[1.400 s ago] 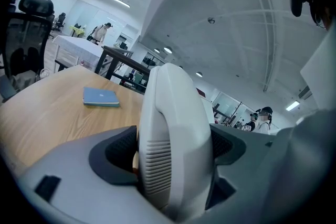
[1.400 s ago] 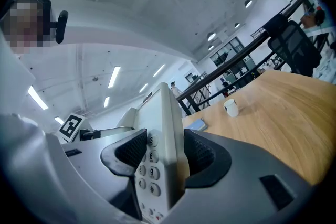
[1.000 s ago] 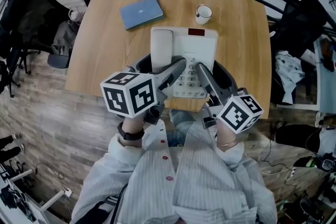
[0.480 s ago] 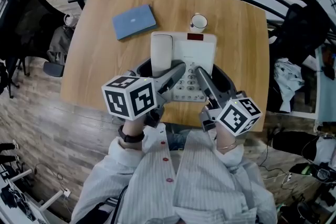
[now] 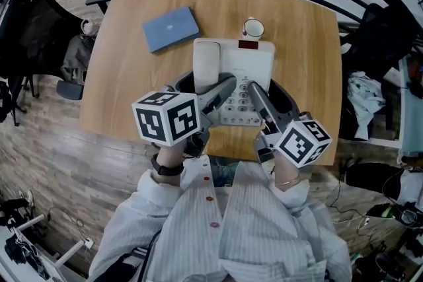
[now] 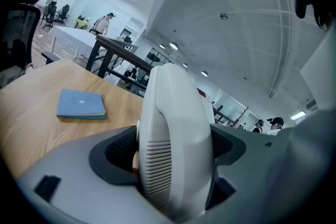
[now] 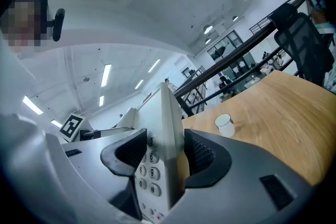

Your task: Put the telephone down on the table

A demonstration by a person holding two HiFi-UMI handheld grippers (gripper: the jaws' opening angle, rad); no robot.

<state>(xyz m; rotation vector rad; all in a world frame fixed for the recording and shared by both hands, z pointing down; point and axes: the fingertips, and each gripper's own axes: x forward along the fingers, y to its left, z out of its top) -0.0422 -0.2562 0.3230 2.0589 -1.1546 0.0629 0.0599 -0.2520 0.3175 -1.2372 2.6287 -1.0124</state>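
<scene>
Both grippers are clamped on the telephone (image 5: pixel 234 79). My left gripper (image 5: pixel 203 86) pinches the near end on the handset side, and my right gripper (image 5: pixel 269 97) bites the keypad-side edge (keys 3, 6, 9 sit right by its jaw). The tel is straight ahead of me, over the near half of the table (image 5: pixel 132 82), w/ its long axis running away from me. Both hands are about equally near, so the next move looks like straight down, kept level. Can't tell if the base touches wood yet. Vs 1 s ago: same grips, but the tel's far edge is now closer to the cup (image 5: pixel 253 28)
</scene>
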